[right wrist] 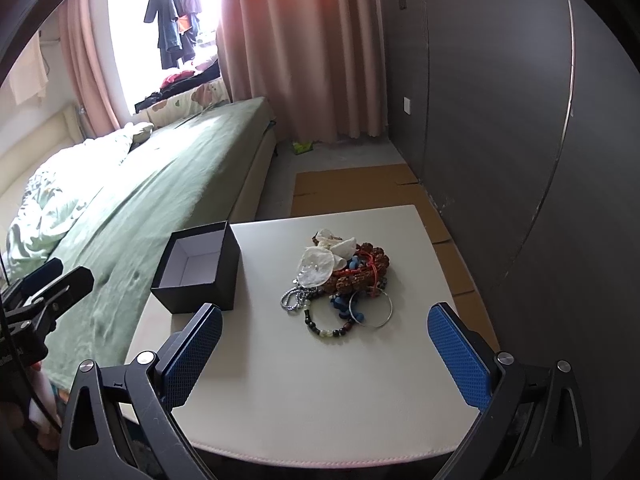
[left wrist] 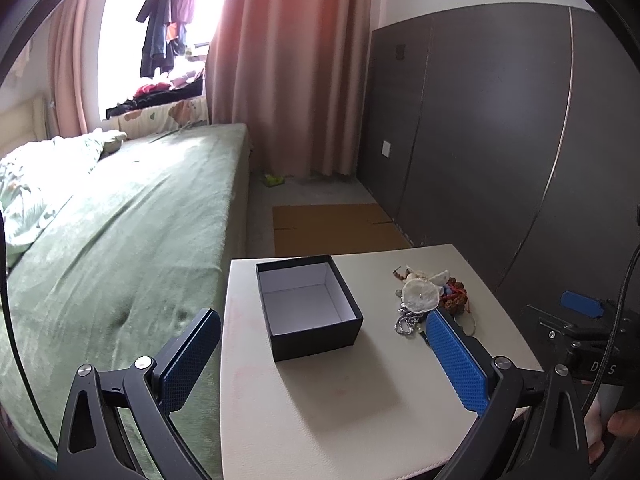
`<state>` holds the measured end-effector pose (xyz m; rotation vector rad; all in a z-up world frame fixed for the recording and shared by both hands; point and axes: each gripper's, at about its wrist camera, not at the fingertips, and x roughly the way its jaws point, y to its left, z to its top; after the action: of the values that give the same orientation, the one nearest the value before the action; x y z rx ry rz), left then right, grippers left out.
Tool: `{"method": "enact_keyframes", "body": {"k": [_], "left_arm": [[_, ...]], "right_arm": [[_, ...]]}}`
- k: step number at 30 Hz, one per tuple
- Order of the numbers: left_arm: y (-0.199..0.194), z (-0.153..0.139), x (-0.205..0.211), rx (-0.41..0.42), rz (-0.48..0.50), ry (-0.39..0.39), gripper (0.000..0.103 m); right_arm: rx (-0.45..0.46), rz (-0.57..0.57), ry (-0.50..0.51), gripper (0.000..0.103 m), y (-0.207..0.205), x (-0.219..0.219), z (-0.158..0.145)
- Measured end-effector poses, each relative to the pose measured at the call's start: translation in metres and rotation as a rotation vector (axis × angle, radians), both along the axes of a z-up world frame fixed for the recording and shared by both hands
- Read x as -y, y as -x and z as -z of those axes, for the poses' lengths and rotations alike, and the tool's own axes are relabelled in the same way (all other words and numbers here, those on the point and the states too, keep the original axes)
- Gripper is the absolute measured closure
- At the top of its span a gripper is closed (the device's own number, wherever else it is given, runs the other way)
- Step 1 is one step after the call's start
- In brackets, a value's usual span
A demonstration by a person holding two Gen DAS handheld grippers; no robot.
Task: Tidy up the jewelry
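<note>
Both grippers, left gripper and right gripper, hover spread wide and empty above a white table; black box sits left of jewelry pile.

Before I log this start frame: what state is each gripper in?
Left gripper: open, holding nothing.
Right gripper: open, holding nothing.
</note>
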<state>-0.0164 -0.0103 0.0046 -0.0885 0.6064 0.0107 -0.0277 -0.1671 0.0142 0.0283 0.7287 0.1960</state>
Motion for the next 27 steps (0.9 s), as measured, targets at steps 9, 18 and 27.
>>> {"method": "enact_keyframes", "body": {"k": [9, 18, 27], "left_arm": [[0.0004, 0.0020, -0.0034, -0.001, 0.000, 0.006, 0.001], [0.0013, 0.0031, -0.0028, 0.001, -0.006, -0.001, 0.001], [0.0004, 0.0034, -0.0036, -0.001, -0.004, 0.001, 0.001]], "right_arm": [[0.008, 0.000, 0.001, 0.000, 0.0002, 0.0005, 0.0003], [0.002, 0.004, -0.001, 0.000, 0.0002, 0.0015, 0.0009], [0.003, -0.001, 0.001, 0.000, 0.0005, 0.0016, 0.0013]]}}
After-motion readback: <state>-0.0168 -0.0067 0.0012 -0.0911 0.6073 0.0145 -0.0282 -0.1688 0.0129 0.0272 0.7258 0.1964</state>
